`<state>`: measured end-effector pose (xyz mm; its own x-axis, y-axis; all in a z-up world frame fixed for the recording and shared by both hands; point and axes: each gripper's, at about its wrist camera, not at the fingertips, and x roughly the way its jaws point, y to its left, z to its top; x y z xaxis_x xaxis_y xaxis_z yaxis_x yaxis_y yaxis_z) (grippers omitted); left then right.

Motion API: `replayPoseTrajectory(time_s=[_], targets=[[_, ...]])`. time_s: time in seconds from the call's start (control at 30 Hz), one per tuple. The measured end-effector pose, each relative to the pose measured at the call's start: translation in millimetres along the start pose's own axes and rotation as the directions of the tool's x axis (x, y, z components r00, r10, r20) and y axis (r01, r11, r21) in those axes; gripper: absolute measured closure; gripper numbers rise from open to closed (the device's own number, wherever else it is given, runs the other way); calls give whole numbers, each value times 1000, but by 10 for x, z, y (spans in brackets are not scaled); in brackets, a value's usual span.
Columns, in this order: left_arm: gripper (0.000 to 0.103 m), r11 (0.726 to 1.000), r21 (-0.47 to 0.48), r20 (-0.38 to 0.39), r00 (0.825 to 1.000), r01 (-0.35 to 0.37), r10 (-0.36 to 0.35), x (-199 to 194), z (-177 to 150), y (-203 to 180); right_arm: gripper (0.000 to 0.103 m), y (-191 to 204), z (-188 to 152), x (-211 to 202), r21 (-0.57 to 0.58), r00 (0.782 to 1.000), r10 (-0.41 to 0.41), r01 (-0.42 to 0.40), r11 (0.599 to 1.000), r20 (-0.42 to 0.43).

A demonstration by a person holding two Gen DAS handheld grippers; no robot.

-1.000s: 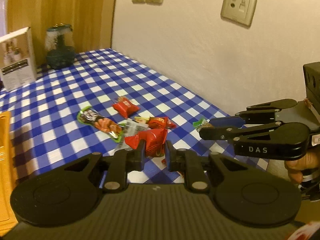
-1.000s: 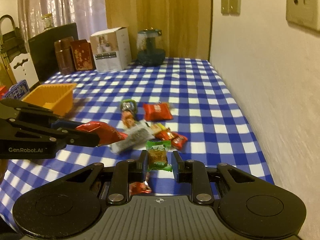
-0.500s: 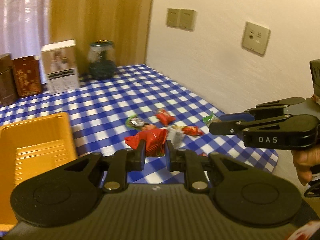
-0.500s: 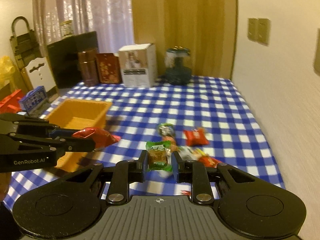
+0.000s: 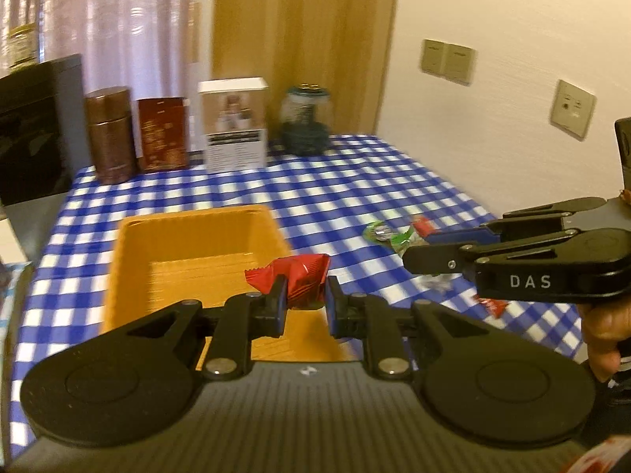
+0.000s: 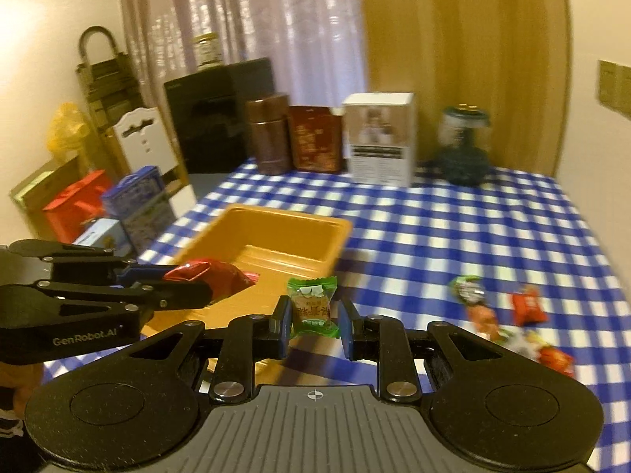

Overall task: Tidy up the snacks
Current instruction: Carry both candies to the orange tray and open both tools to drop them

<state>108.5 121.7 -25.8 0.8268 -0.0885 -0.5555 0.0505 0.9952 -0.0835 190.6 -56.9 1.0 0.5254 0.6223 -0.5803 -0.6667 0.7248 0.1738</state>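
We are carrying two light, crinkly snacks: left gripper (image 5: pixel 303 301) jaws pinching the red packet (image 5: pixel 299 282) mid-body. Right gripper (image 6: pixel 314 323) jaws are clamping the green-wrapped candy (image 6: pixel 313 307) by its soft sides, nearing the orange tray (image 6: pixel 276 236)

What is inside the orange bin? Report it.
The bin shows only a bare ridged floor, no snacks. The claws and their snacks hide its near end.

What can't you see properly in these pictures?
- Left wrist view: the green snack is mostly hidden behind the right gripper.
- Right wrist view: the loose snacks are motion-blurred, so their labels are unreadable.
- Both views: the orange tray has its near end covered by fingers.
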Motion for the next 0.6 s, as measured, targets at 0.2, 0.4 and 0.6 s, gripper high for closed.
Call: replayPoseTrajectory(time_s=[0.2, 0.4, 0.6], targets=[[86, 998, -21, -27, 998, -55, 54, -37, -87, 385, 78, 296, 70, 338, 1, 999, 49, -49, 999, -21], [86, 996, -36, -50, 996, -82, 80, 11, -158, 631, 77, 433, 52, 644, 8, 997, 63, -63, 998, -52], [83, 995, -42, -66, 994, -87, 84, 135, -184, 741, 77, 424, 7, 840, 24, 995, 61, -59, 998, -79]])
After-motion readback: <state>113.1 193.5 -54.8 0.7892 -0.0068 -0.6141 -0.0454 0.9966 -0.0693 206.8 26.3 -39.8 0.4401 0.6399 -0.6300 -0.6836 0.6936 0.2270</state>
